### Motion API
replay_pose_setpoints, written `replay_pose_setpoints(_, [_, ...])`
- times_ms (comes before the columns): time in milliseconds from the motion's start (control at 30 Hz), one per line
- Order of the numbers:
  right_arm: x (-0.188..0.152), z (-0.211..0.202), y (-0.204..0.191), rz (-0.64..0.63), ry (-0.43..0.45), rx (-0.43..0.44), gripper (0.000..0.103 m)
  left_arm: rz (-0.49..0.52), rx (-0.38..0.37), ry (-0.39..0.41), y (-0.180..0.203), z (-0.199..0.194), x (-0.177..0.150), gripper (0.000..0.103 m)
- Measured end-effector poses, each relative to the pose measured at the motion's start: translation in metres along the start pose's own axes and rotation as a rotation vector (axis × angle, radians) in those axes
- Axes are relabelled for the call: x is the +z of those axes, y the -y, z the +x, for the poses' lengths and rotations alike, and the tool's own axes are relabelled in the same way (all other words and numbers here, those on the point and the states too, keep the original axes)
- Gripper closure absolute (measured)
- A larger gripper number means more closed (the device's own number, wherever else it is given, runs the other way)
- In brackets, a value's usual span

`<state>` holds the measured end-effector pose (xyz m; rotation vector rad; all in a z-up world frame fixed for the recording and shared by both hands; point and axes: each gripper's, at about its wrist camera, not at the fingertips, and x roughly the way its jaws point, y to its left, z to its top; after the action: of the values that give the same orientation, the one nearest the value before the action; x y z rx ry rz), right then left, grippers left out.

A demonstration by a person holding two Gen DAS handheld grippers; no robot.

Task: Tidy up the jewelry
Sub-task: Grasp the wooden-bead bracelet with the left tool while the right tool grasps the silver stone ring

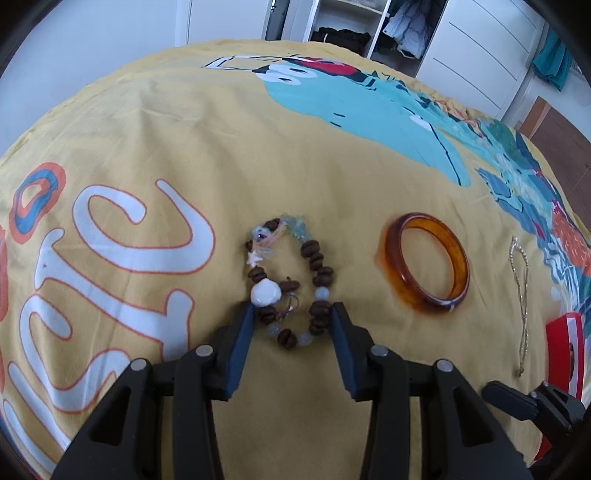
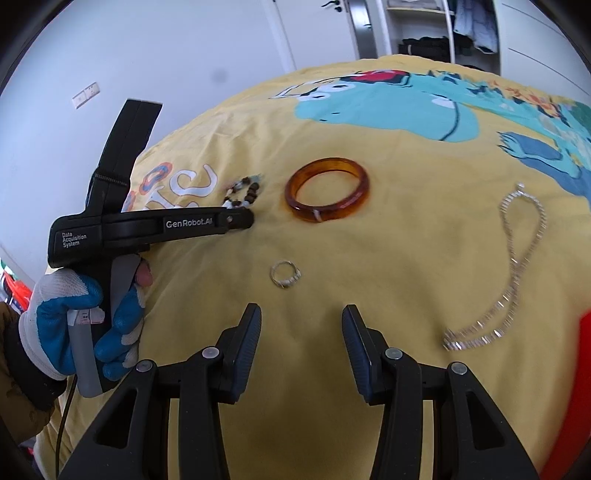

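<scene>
Jewelry laid out on a yellow printed bedspread (image 1: pixel 295 155), two hand-held grippers low over it.

Left hand-held gripper (image 1: pixel 291 314): fingers apart, straddling the near end of a beaded bracelet (image 1: pixel 291 280) of brown and pale beads with a white shell; whether the tips touch the beads, cannot tell. Right hand-held gripper (image 2: pixel 301 314): fingers apart, nothing between them, bare fabric below. Just beyond its tips, slightly left, a small silver ring (image 2: pixel 285 274) lies flat. To its right, a silver chain (image 2: pixel 511 273) in a long loop, near a red object (image 2: pixel 581 354) at the frame edge. Farther out, an amber bangle (image 2: pixel 327 194) lies flat, between the beaded bracelet and the chain, apart from both. A gloved hand (image 2: pixel 74 325), blue and white, holds the left tool's handle. Beyond the bed, an open wardrobe (image 1: pixel 354 29) with hanging clothes.
</scene>
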<state>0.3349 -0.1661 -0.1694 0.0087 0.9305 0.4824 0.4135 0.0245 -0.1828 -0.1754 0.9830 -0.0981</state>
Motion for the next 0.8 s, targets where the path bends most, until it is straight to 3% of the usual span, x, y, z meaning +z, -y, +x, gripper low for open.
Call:
replay_pose_setpoints(167, [0.008,0.018,-0.007,-0.028,-0.005,0.005,0.065,-0.016,-0.01,0.019,-0.004,0.0,-0.001,0.076])
replay_pose_setpoints(300, [0.013,0.03,-0.011,-0.04,-0.015,-0.004,0.076,-0.048,-0.021,0.018,-0.012,0.0,0.0,0.087])
replay_pose_setpoints(400, [0.012,0.034,-0.012,-0.049,-0.028,-0.012,0.082,-0.048,-0.02,0.018,-0.012,0.001,0.0,0.087])
replay_pose_setpoints(800, [0.014,0.019,-0.018,-0.046,-0.007,-0.022,0.083,-0.025,-0.036,0.02,-0.007,-0.021,-0.005,0.09])
